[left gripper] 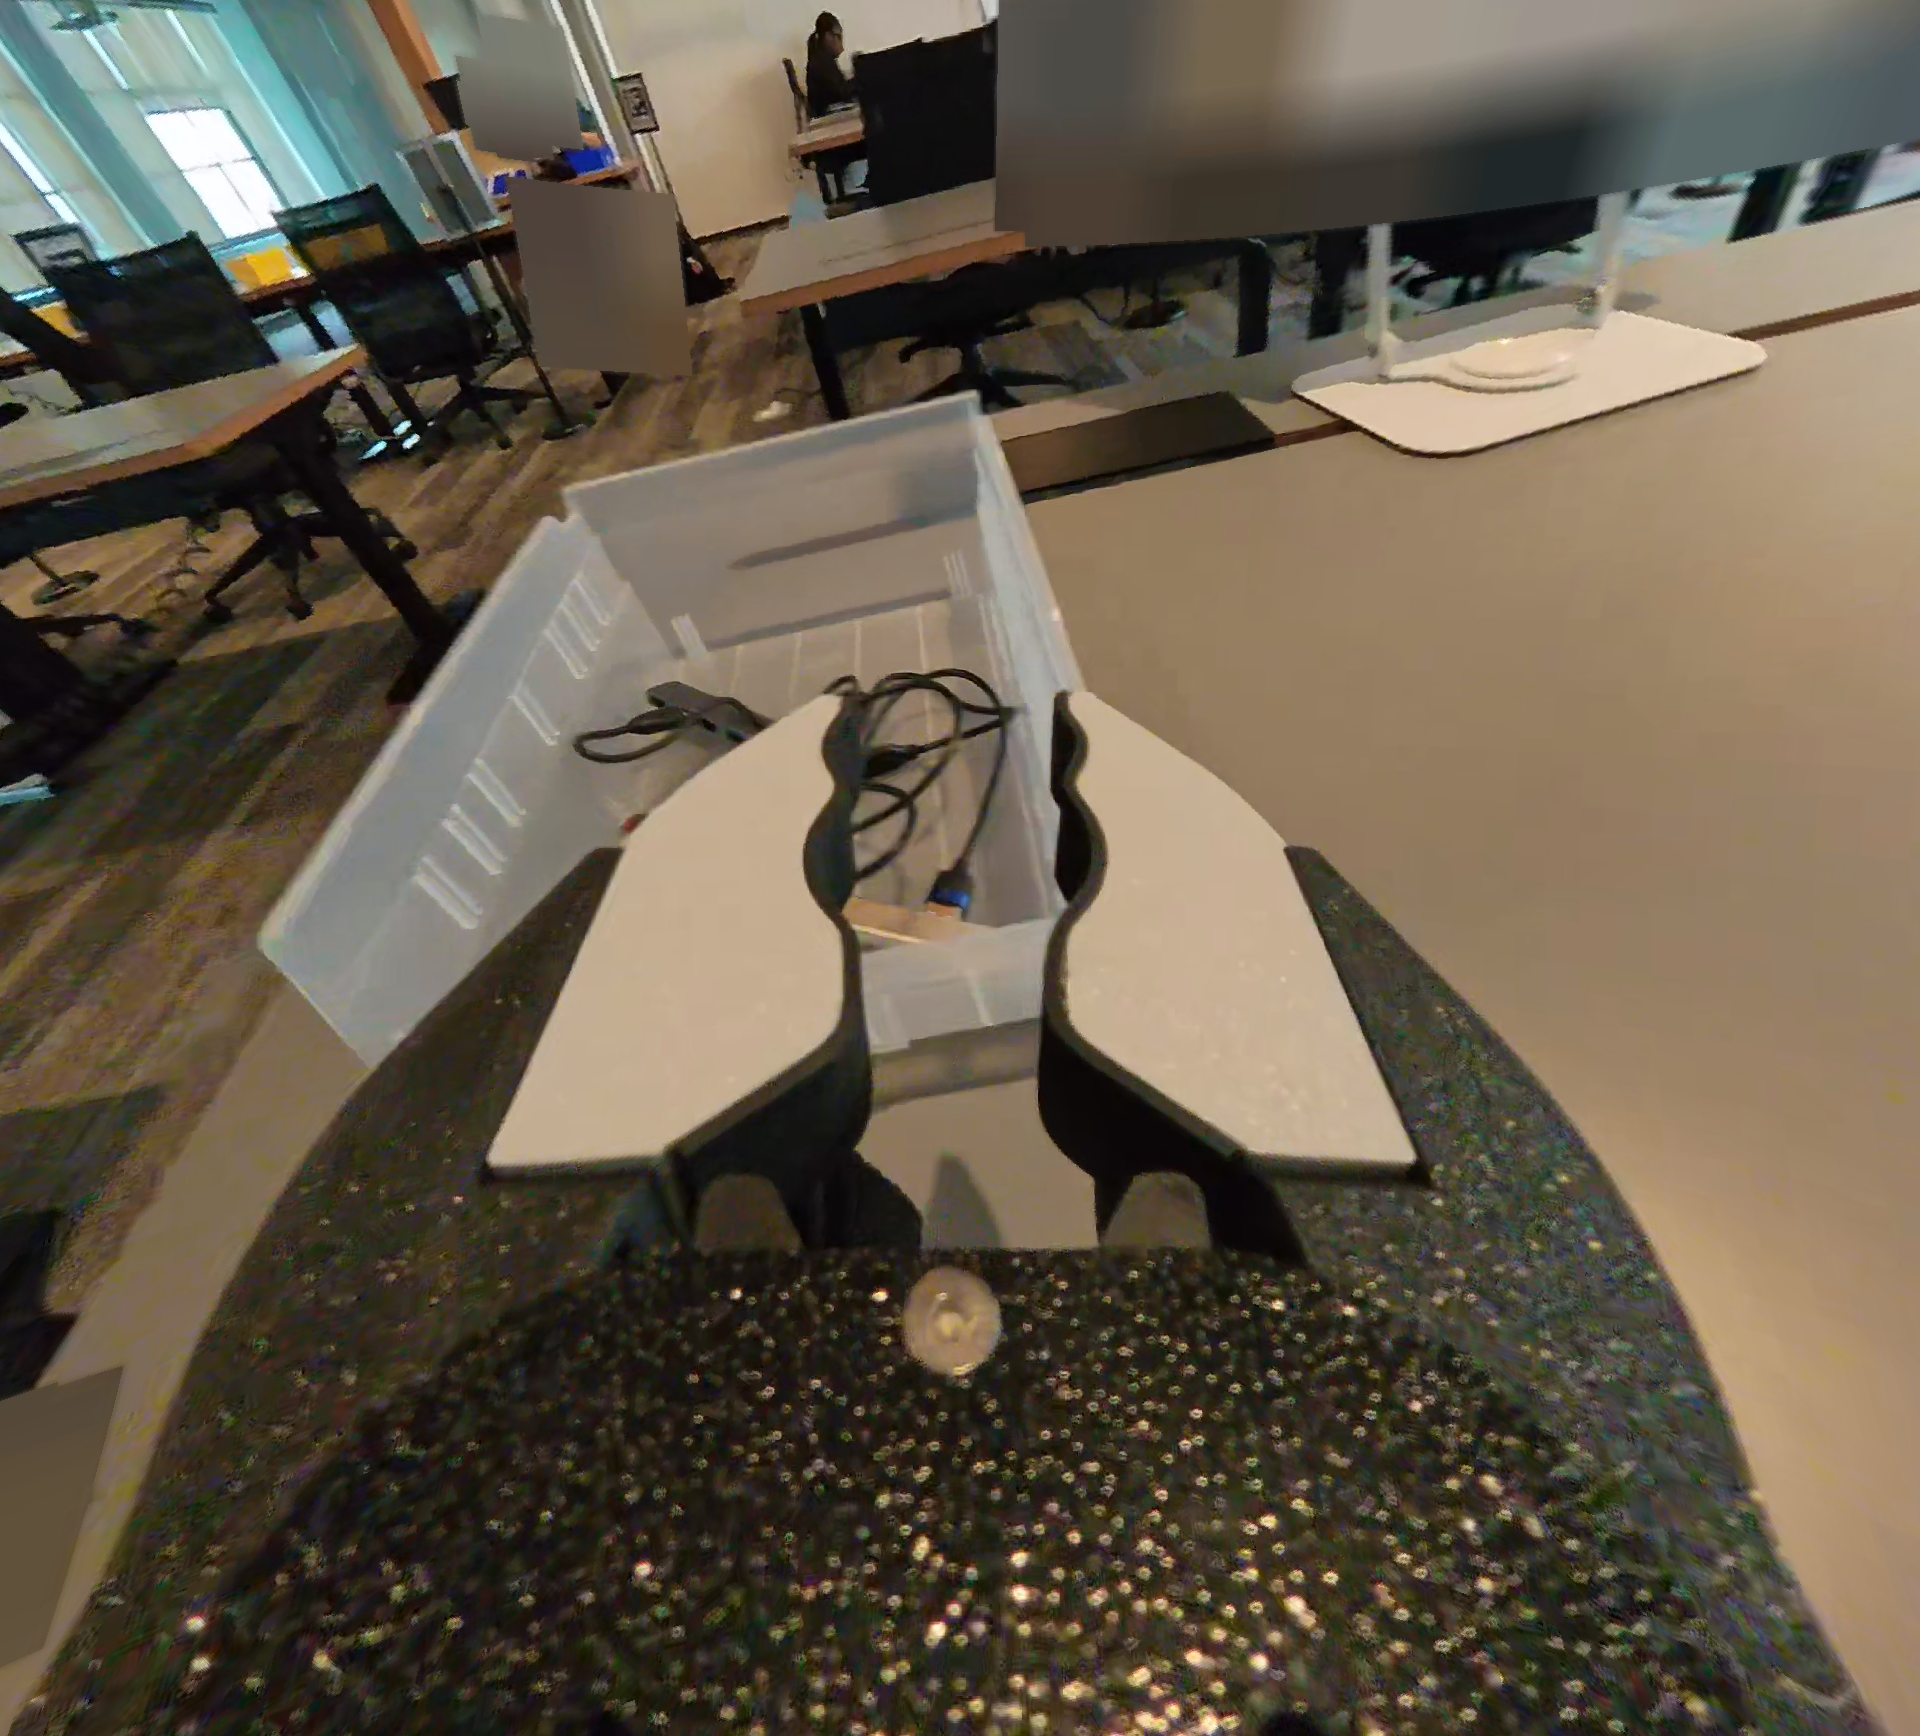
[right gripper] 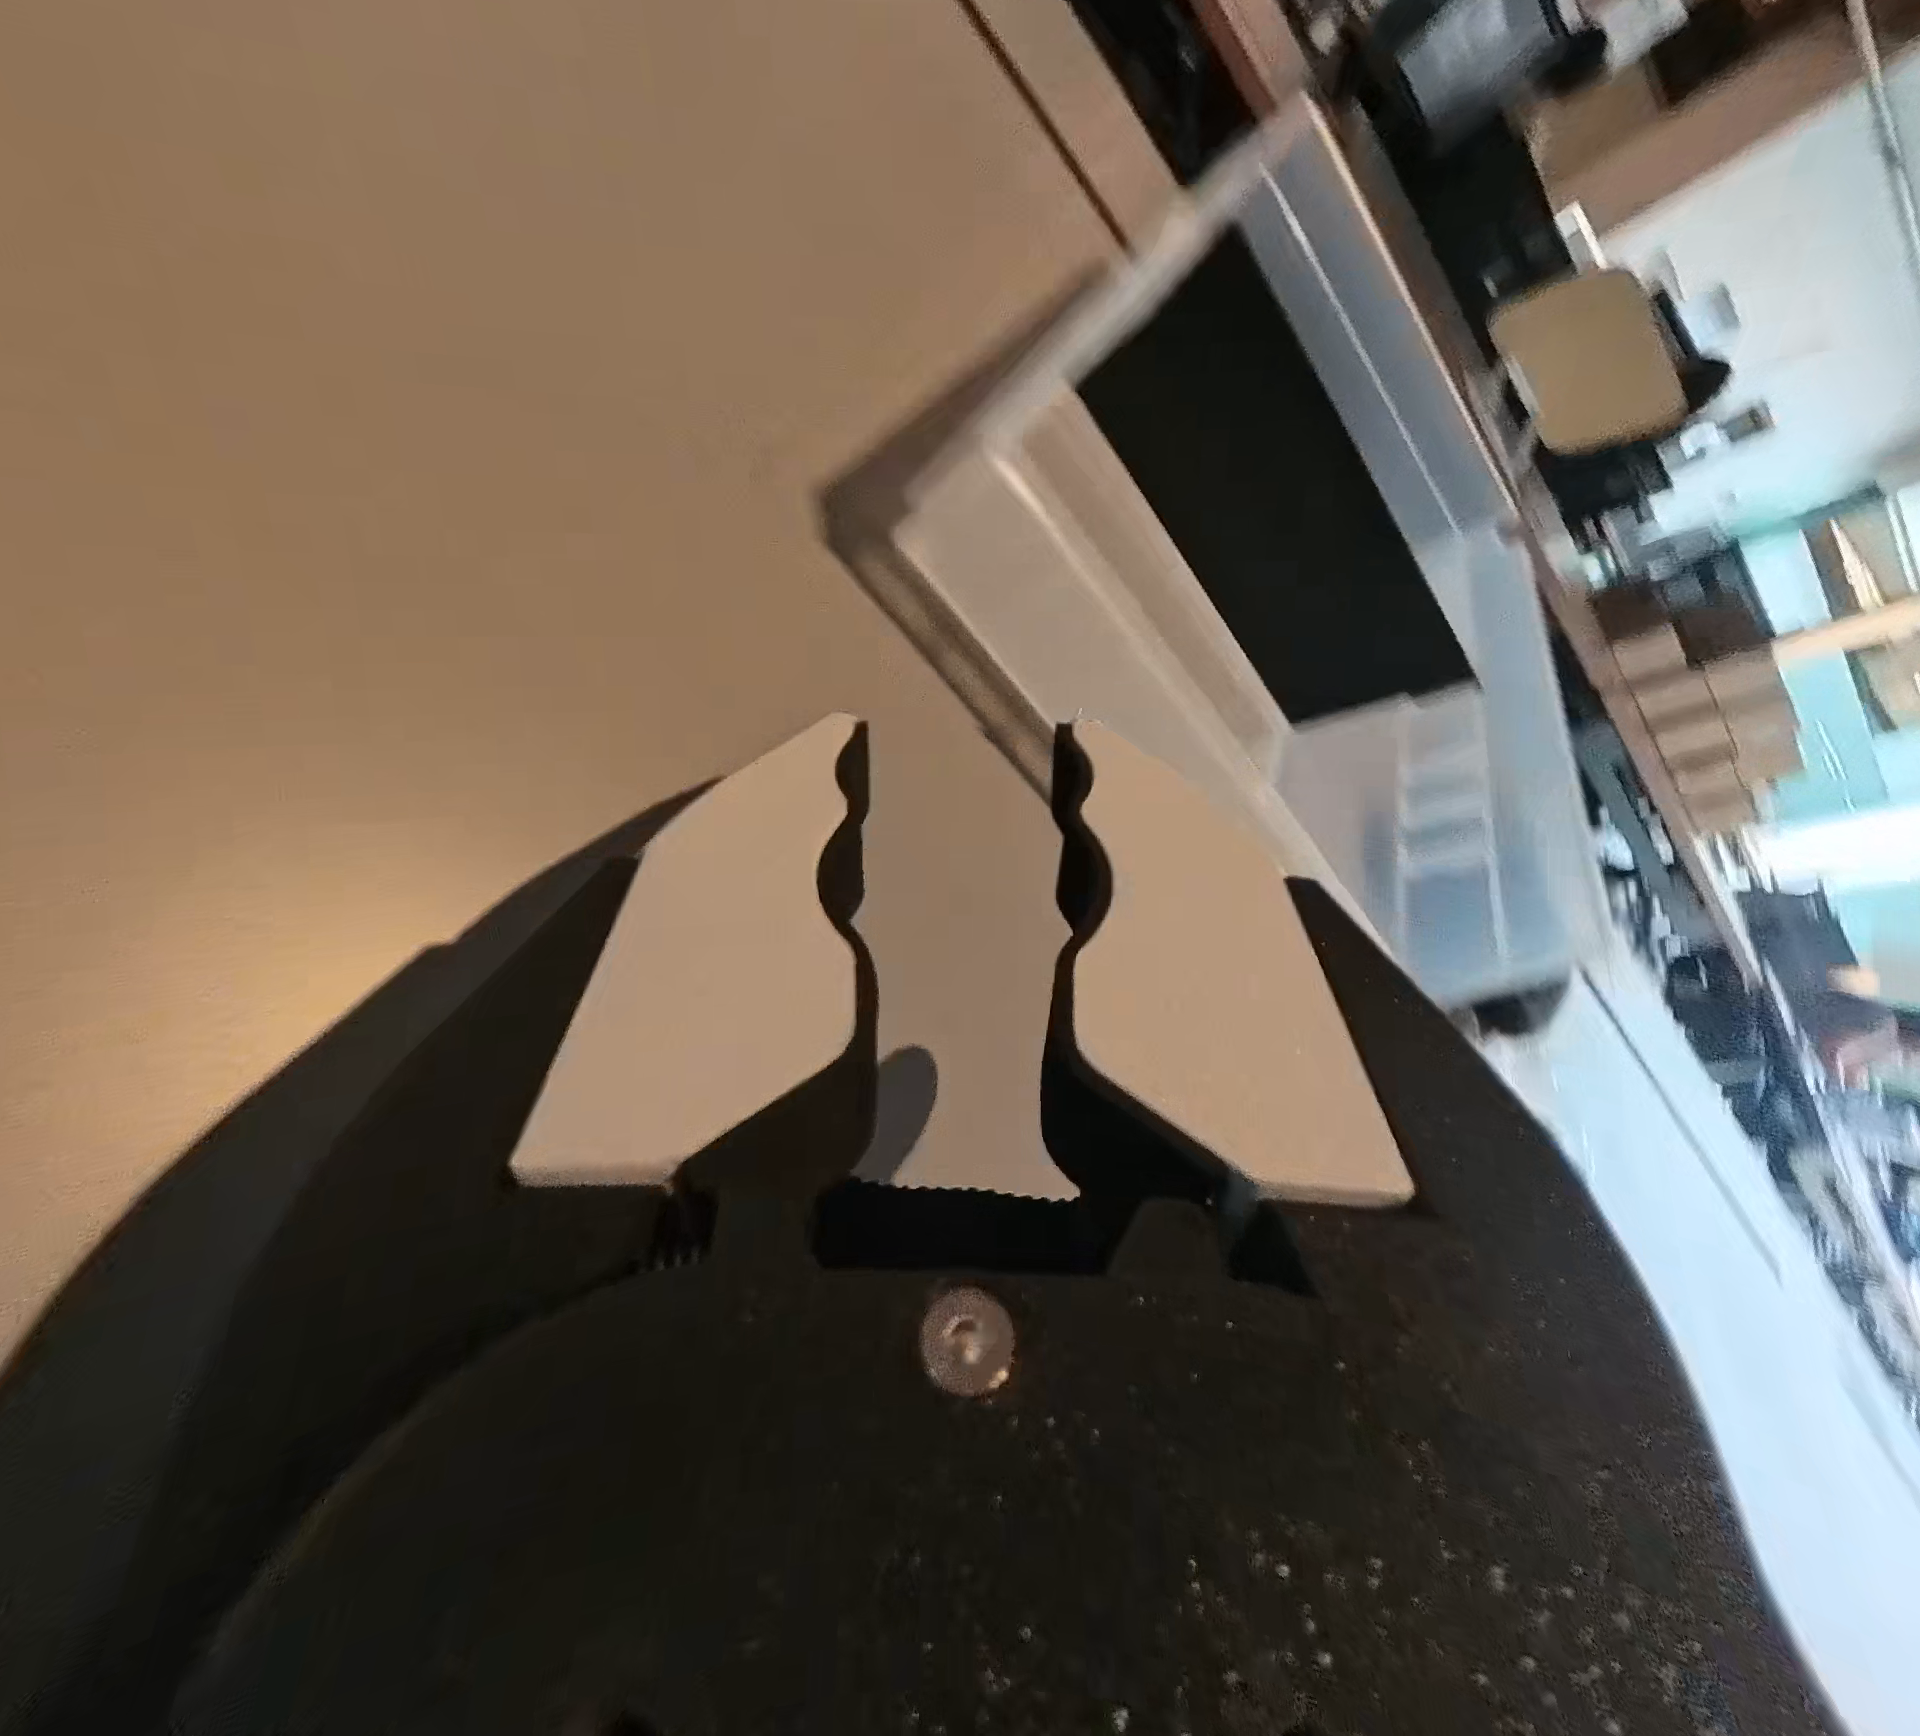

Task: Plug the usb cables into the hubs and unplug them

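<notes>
Left wrist view: we hold our left claw (left gripper: 951, 720) released above a translucent ribbed plastic bin (left gripper: 447, 813) at the bench (left gripper: 1455, 751) edge, where black coiled usb cables (left gripper: 935, 751) and a slim dark hub (left gripper: 707, 710) lie unplugged; everything remains undone. Right wrist view: our right claw (right gripper: 961, 741), released and empty, hovers over smooth bench near the bin's corner.

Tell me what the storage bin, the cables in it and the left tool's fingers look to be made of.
Bin: translucent, frosted plastic, going by the ribbed moulded walls that let the floor show through.
Cables: black, slightly glossy sheath, probably rubber or PVC; they loop loosely.
Left tool fingers: matte black, likely printed plastic, with wavy inner edges and pale grey faces, perhaps tape or foam; I cannot tell which.
</notes>
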The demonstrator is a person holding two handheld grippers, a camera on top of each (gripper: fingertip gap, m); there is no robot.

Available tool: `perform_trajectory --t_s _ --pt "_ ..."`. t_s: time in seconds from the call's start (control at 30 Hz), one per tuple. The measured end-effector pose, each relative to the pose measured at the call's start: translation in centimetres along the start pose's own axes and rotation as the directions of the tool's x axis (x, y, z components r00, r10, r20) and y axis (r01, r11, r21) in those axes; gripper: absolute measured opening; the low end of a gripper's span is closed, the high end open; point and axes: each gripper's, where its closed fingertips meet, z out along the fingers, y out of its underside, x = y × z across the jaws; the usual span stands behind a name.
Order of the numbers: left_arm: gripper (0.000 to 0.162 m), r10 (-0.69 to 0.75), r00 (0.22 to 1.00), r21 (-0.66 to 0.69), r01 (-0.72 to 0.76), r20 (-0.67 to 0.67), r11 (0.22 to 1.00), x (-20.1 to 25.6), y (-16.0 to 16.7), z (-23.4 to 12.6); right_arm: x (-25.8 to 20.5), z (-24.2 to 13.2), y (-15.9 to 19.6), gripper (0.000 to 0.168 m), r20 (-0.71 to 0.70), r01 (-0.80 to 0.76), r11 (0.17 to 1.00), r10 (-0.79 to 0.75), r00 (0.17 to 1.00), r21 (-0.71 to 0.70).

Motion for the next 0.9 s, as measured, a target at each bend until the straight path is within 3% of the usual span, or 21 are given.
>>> perform_trajectory --t_s 0.1,0.2,0.33,0.4,0.53,0.67,0.8,0.9 --pt "0.034 0.026 0.998 -0.062 -0.023 0.052 0.998 -3.0 -1.8 1.2 -5.0 0.3 -3.4 0.033 0.131 0.147 0.986 -0.156 0.979 0.077" --pt "0.029 0.015 1.0 -0.251 -0.017 -0.01 0.968 -5.6 -1.9 4.7 -8.5 1.2 -5.8 0.033 0.22 0.233 0.964 -0.256 0.941 0.126" --pt "0.025 -0.098 0.987 -0.554 0.012 -0.126 0.833 -7.2 0.6 11.3 -10.3 2.5 -8.0 0.028 0.251 0.27 0.951 -0.302 0.92 0.153" --pt "0.026 -0.139 0.968 -0.653 -0.033 -0.21 0.757 -6.2 2.1 12.5 -10.7 2.7 -8.6 0.028 0.261 0.261 0.952 -0.295 0.919 0.16" --pt "0.036 -0.045 0.938 -0.67 -0.211 -0.342 0.711 -4.3 3.8 12.0 -10.7 2.5 -8.6 0.02 0.278 0.192 0.963 -0.24 0.93 0.189" --pt "0.043 -0.008 0.888 -0.703 -0.358 -0.459 0.615 -3.1 6.2 9.4 -10.4 2.1 -8.3 0.018 0.327 0.094 0.973 -0.16 0.931 0.21" --pt "0.037 0.059 0.809 -0.682 -0.529 -0.584 0.505 -2.3 8.3 7.4 -10.3 2.2 -8.3 0.018 0.335 0.082 0.974 -0.151 0.93 0.211" --pt "0.033 0.103 0.767 -0.636 -0.592 -0.634 0.495 -1.6 8.7 8.0 -10.3 2.1 -8.3 0.016 0.321 0.099 0.971 -0.168 0.932 0.219"
